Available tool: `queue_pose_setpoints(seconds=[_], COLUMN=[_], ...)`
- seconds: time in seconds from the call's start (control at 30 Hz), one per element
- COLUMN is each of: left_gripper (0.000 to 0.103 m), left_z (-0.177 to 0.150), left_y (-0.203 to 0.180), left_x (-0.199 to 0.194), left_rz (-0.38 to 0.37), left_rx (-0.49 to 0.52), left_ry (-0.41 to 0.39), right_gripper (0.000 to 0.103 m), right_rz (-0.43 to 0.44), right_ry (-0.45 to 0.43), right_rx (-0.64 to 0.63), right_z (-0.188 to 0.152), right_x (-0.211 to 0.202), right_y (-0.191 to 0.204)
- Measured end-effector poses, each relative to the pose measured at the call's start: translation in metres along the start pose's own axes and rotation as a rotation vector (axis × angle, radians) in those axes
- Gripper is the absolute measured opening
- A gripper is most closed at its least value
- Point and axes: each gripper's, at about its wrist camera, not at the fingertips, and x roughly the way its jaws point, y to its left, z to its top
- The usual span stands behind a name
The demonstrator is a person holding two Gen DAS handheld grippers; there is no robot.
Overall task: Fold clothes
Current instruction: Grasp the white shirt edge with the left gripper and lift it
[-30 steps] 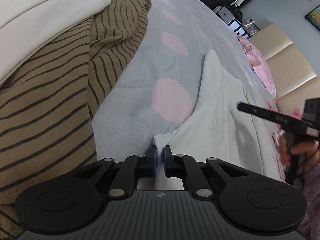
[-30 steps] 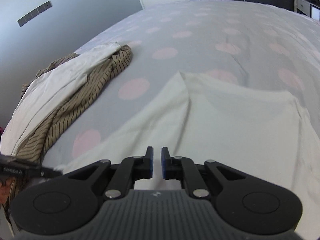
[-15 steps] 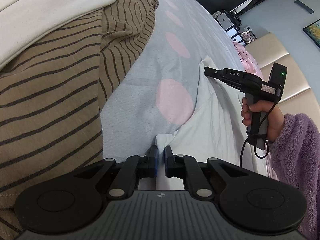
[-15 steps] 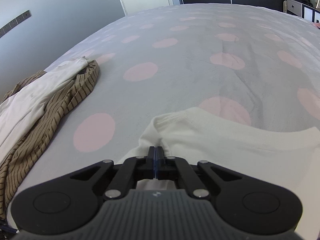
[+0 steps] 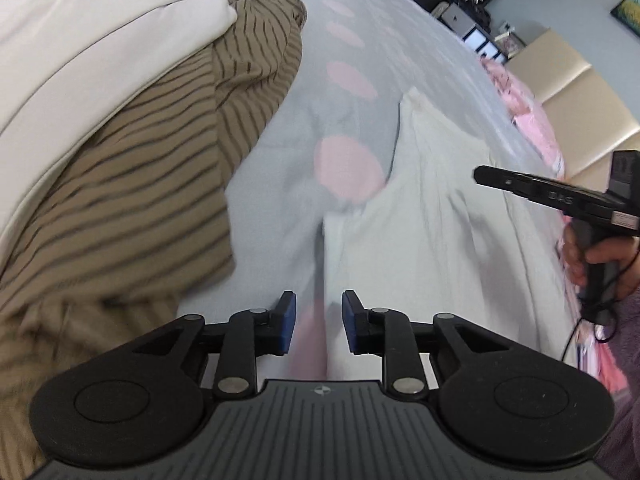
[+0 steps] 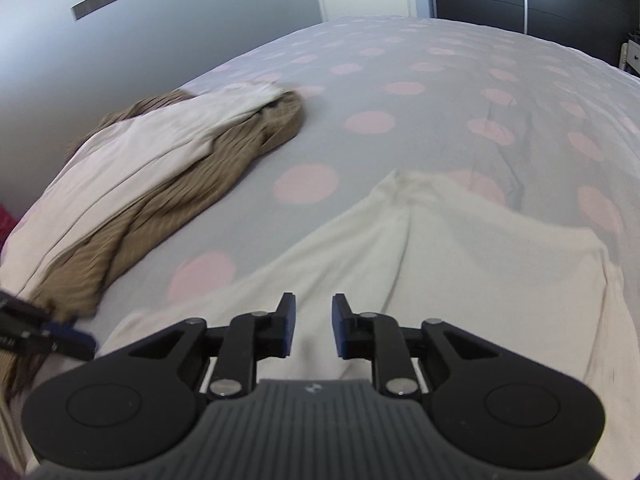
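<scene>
Striped garment (image 5: 132, 184): brown with dark stripes, bunched at the far left of the bed, a white cloth (image 5: 92, 40) draped over its upper side.
Bedspread (image 5: 352, 52): grey with pink dots, bare between the pile and the shirt.
Left gripper (image 5: 319, 322): jaws parted with a clear gap, holding nothing, poised over the near left edge of the shirt.
Cream shirt (image 6: 460, 256): spread flat on the bedspread right of the pile, one corner pointing away, a crease running down its middle.
Right gripper (image 6: 313, 326): jaws apart, empty, above the shirt's near part; seen from the left wrist view it hangs over the shirt's right side.
</scene>
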Motion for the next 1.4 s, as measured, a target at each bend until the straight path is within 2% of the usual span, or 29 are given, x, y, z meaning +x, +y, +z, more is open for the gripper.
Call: queue_pose_setpoints(seconds=[0.1,0.23,0.47,0.7,0.83,0.93,1.0,1.03,1.1,1.13,1.17,1.23,1.27,1.4], left_gripper=[0.023,0.03,0.037,0.046,0.051,0.052,0.05,0.045,0.031,0.018,0.012,0.01,0.004,0.002], left_z=[-0.031,-0.075,-0.127,-0.168,-0.175,-0.171,-0.166,-0.164,-0.161,-0.161,-0.16,-0.16,-0.159,-0.148], left_y=[-0.007,-0.02,-0.034,-0.05,-0.055,-0.052,-0.05,-0.049,-0.048,-0.048,-0.049,-0.052,-0.053,-0.057], left_x=[-0.018,-0.042,-0.074,-0.057,-0.041,-0.038,-0.038,-0.038,-0.037,-0.036,-0.035,-0.034,-0.034,-0.047], left_rz=[0.009,0.038,0.094,0.188,0.185,0.174,0.171,0.176,0.179,0.172,0.167,0.158,0.155,0.148], left_rx=[0.03,0.103,0.232,0.402,0.509,0.524,0.511,0.502,0.497,0.495,0.498,0.508,0.51,0.488], left_ry=[0.031,0.068,0.13,0.233,0.253,0.261,0.263,0.263,0.27,0.278,0.282,0.289,0.296,0.31], right_gripper=[0.022,0.023,0.029,0.033,0.034,0.034,0.034,0.034,0.034,0.034,0.034,0.034,0.034,0.036], right_rz=[0.031,0.05,0.088,0.12,0.106,0.098,0.086,0.082,0.074,0.074,0.073,0.068,0.066,0.084], right_ry=[0.04,0.075,0.064,0.057,0.052,0.057,0.063,0.07,0.083,0.092,0.1,0.12,0.128,0.155], right_rx=[-0.022,-0.078,-0.099,-0.065,-0.067,-0.063,-0.066,-0.064,-0.058,-0.049,-0.042,-0.029,-0.022,0.0], right_z=[-0.031,-0.066,-0.109,-0.138,-0.151,-0.162,-0.168,-0.17,-0.174,-0.176,-0.178,-0.182,-0.184,-0.19], right_x=[-0.024,-0.048,-0.095,-0.129,-0.139,-0.143,-0.145,-0.145,-0.145,-0.145,-0.144,-0.142,-0.142,-0.14], right_y=[0.032,0.069,0.111,0.138,0.149,0.151,0.153,0.153,0.154,0.154,0.154,0.156,0.157,0.163])
